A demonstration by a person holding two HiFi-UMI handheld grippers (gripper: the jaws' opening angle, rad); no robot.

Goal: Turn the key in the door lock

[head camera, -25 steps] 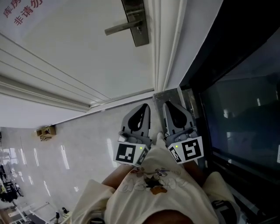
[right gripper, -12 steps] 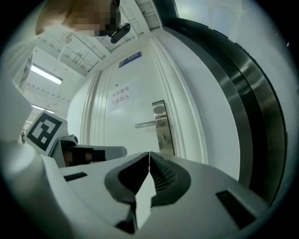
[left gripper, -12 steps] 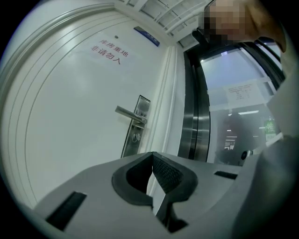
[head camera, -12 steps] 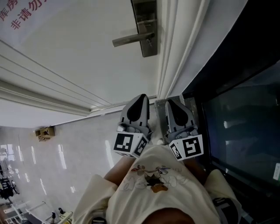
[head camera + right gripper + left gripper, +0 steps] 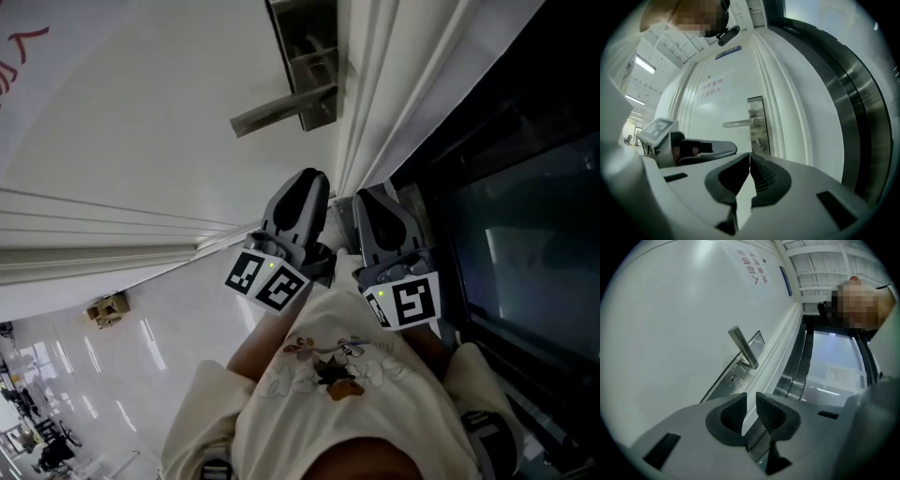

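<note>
A steel lock plate point(image 5: 305, 47) with a lever handle point(image 5: 272, 112) sits on the white door point(image 5: 141, 141). In the left gripper view the keyhole point(image 5: 733, 379) lies below the handle point(image 5: 743, 348); whether a key is in it is too small to tell. My left gripper point(image 5: 311, 180) is rolled and points at the plate from short of it; its jaws point(image 5: 751, 397) are opening, a narrow gap with nothing between. My right gripper point(image 5: 370, 197) is beside it, shut and empty point(image 5: 749, 154), facing the plate point(image 5: 757, 124) and keyhole point(image 5: 760, 143).
A white door frame point(image 5: 375, 94) runs beside the lock, with a dark glass panel in a metal frame point(image 5: 506, 187) to its right. Red characters point(image 5: 711, 90) are printed on the door. Glossy floor point(image 5: 141, 347) lies below left. Cream clothing point(image 5: 328, 394) fills the lower middle.
Both grippers have moved up towards the lock plate, which now looks nearer. The left gripper has rolled, and its marker cube is tilted.
</note>
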